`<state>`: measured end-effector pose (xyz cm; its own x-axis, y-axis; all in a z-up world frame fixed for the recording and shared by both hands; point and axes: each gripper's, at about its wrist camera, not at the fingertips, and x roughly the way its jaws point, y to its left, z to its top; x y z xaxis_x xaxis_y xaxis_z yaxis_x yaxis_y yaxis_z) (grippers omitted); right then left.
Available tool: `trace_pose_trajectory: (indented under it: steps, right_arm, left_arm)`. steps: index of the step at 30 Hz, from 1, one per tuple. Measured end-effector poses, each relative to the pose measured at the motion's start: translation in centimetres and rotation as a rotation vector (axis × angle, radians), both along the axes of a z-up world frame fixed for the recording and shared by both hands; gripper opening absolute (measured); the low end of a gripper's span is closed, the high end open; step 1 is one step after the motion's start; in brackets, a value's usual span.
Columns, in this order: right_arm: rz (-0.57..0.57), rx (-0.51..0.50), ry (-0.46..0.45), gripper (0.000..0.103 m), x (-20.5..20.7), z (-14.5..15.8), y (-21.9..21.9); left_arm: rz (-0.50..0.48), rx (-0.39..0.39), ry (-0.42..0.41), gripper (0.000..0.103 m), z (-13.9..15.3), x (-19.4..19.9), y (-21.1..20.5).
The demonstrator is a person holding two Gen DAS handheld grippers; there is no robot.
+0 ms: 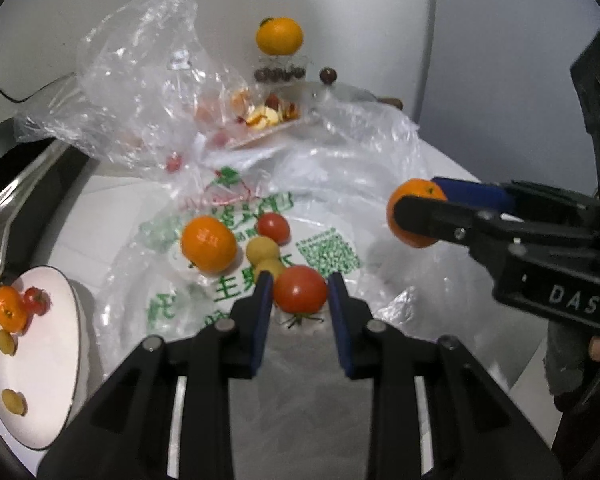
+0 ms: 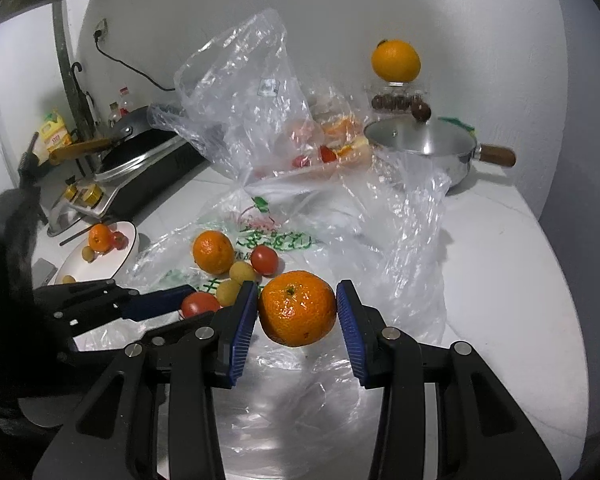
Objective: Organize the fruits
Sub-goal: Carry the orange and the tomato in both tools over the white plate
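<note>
My left gripper (image 1: 300, 294) is open around a red tomato (image 1: 300, 289) that lies on the flat plastic bag (image 1: 340, 216); the pads stand a little apart from it. My right gripper (image 2: 297, 308) is shut on a tangerine (image 2: 297, 308) and holds it above the bag; it also shows in the left wrist view (image 1: 414, 216). On the bag lie another tangerine (image 1: 208, 244), a small tomato (image 1: 273, 227) and two yellow fruits (image 1: 262, 250). A white plate (image 1: 56, 360) at the left holds a tangerine (image 1: 9, 307), a tomato and two yellow fruits.
A crumpled clear bag (image 2: 252, 100) with fruit stands behind. A steel pot with lid (image 2: 424, 140) sits at the back right, with an orange (image 2: 396, 60) on a clear box of dark fruits. An induction stove with pan (image 2: 140, 156) is at the left.
</note>
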<state>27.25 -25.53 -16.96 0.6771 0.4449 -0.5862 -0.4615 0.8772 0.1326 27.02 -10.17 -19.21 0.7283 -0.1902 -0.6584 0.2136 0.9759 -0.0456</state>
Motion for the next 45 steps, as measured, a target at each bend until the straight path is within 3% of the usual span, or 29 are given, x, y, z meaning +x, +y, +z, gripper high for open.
trace_pose_trajectory:
  steps: [25,45]
  right_arm:
    - [0.009,-0.060,-0.111,0.043,-4.3,4.3,5.7]
    - [0.057,-0.119,-0.152,0.043,-6.2,5.8,12.9]
  left_arm:
    - [0.050,-0.031,-0.161,0.029,5.8,-5.4,6.7]
    - [0.094,-0.027,-0.217,0.029,6.9,-7.9,13.1]
